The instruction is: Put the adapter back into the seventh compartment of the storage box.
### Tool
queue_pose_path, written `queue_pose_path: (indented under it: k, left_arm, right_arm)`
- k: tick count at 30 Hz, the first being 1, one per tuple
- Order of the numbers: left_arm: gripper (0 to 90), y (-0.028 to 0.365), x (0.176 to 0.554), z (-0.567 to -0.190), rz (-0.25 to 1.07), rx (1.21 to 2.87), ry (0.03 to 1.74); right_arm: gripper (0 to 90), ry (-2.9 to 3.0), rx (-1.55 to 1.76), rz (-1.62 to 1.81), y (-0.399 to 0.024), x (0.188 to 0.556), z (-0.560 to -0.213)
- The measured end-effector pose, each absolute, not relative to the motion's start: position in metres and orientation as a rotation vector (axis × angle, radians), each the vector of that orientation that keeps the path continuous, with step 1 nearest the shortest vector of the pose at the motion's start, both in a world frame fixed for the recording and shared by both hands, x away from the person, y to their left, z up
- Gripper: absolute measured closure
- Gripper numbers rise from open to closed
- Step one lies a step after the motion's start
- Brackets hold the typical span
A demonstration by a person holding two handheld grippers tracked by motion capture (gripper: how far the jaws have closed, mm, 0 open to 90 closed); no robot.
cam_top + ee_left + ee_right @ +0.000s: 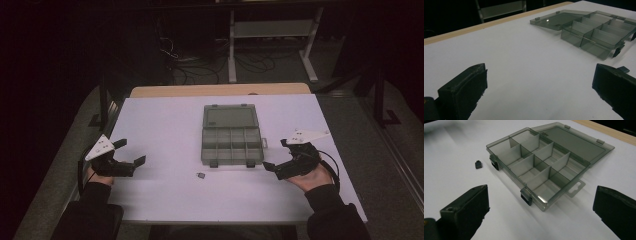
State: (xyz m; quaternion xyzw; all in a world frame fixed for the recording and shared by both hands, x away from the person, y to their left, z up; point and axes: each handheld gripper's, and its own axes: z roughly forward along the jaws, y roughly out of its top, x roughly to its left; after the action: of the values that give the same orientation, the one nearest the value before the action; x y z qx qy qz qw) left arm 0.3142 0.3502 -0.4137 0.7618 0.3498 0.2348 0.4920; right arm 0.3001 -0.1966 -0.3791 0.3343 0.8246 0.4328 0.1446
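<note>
The left gripper [133,152] hovers over the white table [165,125] near its left edge, jaws spread wide with nothing between them. The right gripper [276,153] sits just beside the right front corner of the organiser box [232,145], jaws likewise wide apart and empty. The smoky transparent box lies open at mid-table, its lid [576,143] flat behind it and its 8 compartments bare. A small dark adapter [478,164] lies on the table just in front of the box's left latch [494,162], apart from both grippers.

Dim, purplish pictures; dark surroundings, soft shadows, near tongs slightly blurred.
</note>
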Motion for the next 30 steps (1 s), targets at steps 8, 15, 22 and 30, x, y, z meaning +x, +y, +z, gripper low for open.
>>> queue_pose_path:
  k: [8, 15, 22, 30]
  left_arm:
    - [0.0, 0.350, 0.314, -0.414, 0.569, 1.849, 0.849]
    - [0.0, 0.350, 0.314, -0.414, 0.568, 1.851, 0.848]
    - [0.0, 0.350, 0.314, -0.414, 0.567, 1.851, 0.849]
    - [0.0, 0.350, 0.314, -0.414, 0.567, 1.854, 0.847]
  right_arm:
    - [0.0, 2.427, 0.913, 1.235, -0.178, 0.304, -0.375]
    - [0.0, 2.462, 0.883, 1.220, -0.168, 0.306, -0.374]
    - [0.0, 2.485, 0.862, 1.213, -0.161, 0.308, -0.373]
    - [0.0, 2.518, 0.834, 1.203, -0.151, 0.309, -0.370]
